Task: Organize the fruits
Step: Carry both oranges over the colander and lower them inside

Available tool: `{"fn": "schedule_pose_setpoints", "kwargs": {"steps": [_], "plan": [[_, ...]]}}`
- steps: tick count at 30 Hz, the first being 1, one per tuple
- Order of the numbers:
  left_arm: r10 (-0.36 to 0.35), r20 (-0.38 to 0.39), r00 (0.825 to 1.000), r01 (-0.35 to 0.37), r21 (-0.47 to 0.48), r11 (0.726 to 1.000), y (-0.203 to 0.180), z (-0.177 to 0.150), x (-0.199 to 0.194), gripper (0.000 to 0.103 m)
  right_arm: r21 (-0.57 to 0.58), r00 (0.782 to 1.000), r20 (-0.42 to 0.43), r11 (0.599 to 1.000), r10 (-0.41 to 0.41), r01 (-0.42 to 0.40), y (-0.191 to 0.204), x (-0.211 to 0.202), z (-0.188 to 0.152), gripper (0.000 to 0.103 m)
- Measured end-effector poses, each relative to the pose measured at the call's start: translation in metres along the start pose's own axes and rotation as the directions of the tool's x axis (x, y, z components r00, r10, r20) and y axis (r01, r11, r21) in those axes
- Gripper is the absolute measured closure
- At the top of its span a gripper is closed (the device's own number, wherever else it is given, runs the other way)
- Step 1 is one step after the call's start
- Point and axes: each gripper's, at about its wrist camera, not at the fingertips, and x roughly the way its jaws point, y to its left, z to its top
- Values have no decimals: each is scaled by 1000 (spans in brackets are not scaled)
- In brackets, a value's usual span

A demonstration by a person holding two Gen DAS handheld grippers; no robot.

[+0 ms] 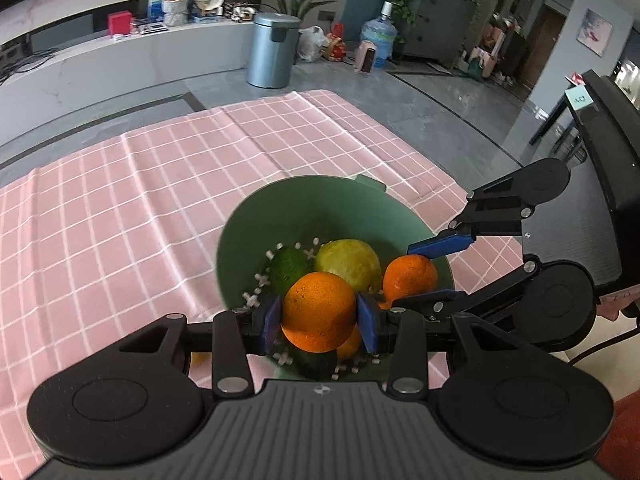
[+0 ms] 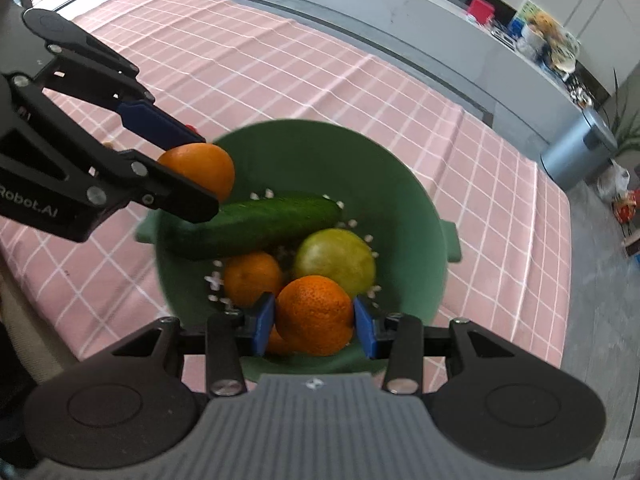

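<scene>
A green colander basket stands on the pink checked cloth. Inside lie a cucumber, a yellow-green citrus and a loose orange. My left gripper is shut on an orange over the basket; it also shows in the right wrist view with its orange. My right gripper is shut on another orange over the basket; in the left wrist view it holds that orange at the right rim.
The pink checked cloth covers the table. A black chair stands right of the table. A steel bin and a water jug stand on the floor beyond. A long white counter runs behind.
</scene>
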Motion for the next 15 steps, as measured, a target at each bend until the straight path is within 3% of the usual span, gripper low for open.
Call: {"fn": "schedule_pose_setpoints", "kwargs": {"steps": [9,15], "plan": [[-27,-64,998,34,112,993,-20,5,32,58,-33,999,-33,999,-16,15,-12,19,-8,63],[-21,-87,996,31,123,992,-22,5,42,57,-32,999,-37,999,-6,5,-13,23,-12,63]]}}
